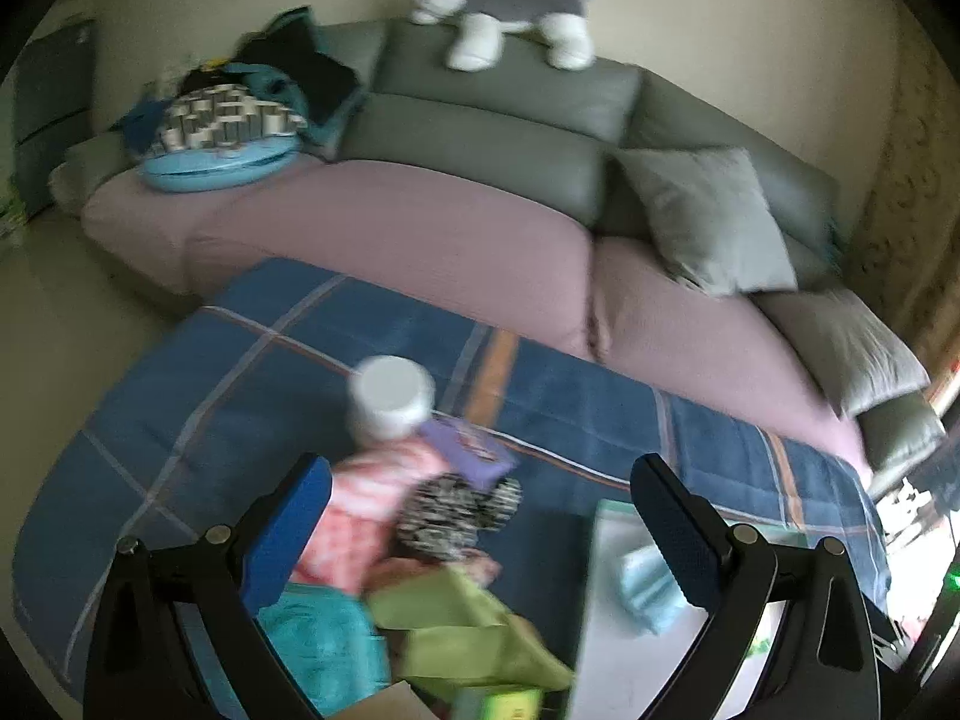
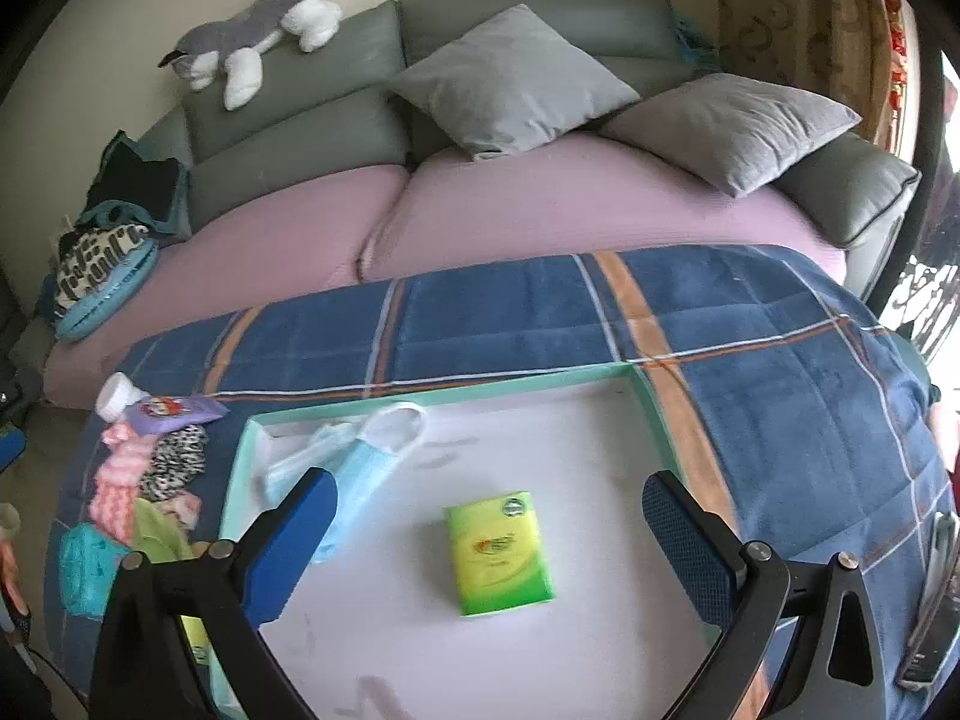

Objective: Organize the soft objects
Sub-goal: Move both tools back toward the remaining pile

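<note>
Left gripper (image 1: 480, 546) is held wide open, nothing gripped, directly above the soft pile (image 1: 414, 528) on the plaid blanket (image 1: 240, 360); this arm is judged nearer. Right gripper (image 2: 489, 546), equally agape and empty, hovers over the tray (image 2: 600, 468), where a glossy tissue pack (image 2: 498, 552) lies lengthwise and a pleated face mask (image 2: 360, 474) sits left.

Green-yellow tissue packet (image 2: 500, 552) lying flat in shallow mint-rimmed white tray (image 2: 444, 387), between and just ahead of right claw's (image 2: 489, 525) spread fingers. Crumpled pale-blue face mask (image 2: 366, 456) beside left finger. Pink, zebra-print, green and teal cloths (image 2: 144, 480) heaped left, outside tray.
</note>
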The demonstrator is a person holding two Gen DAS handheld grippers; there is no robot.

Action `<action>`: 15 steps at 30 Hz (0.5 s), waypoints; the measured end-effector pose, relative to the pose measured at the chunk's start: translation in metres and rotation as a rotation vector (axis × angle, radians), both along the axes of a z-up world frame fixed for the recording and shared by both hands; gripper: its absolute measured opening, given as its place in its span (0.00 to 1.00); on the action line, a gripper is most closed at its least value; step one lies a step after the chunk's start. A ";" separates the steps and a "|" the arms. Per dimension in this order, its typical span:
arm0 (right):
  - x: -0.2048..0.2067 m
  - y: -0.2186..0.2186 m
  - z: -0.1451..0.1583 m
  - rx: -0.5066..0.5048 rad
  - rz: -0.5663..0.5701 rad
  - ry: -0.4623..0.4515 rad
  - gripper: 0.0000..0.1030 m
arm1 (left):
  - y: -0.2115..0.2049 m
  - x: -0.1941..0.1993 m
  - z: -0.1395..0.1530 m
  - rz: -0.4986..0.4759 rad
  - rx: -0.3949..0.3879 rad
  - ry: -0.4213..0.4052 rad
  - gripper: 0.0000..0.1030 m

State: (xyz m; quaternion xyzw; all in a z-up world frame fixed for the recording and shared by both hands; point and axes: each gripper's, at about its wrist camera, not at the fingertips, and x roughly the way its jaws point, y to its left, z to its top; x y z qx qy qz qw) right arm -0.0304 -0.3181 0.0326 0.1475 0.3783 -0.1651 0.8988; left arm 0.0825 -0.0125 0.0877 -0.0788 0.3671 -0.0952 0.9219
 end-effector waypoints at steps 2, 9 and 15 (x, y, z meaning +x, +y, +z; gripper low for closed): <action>0.003 0.009 0.002 -0.007 0.020 -0.004 1.00 | 0.022 0.000 0.003 0.054 -0.011 -0.011 0.97; 0.022 0.048 0.006 -0.007 0.113 -0.007 1.00 | 0.085 -0.002 0.001 0.227 -0.015 -0.044 0.97; 0.040 0.092 0.007 0.011 0.230 -0.023 1.00 | 0.118 0.000 -0.010 0.287 0.015 -0.012 0.97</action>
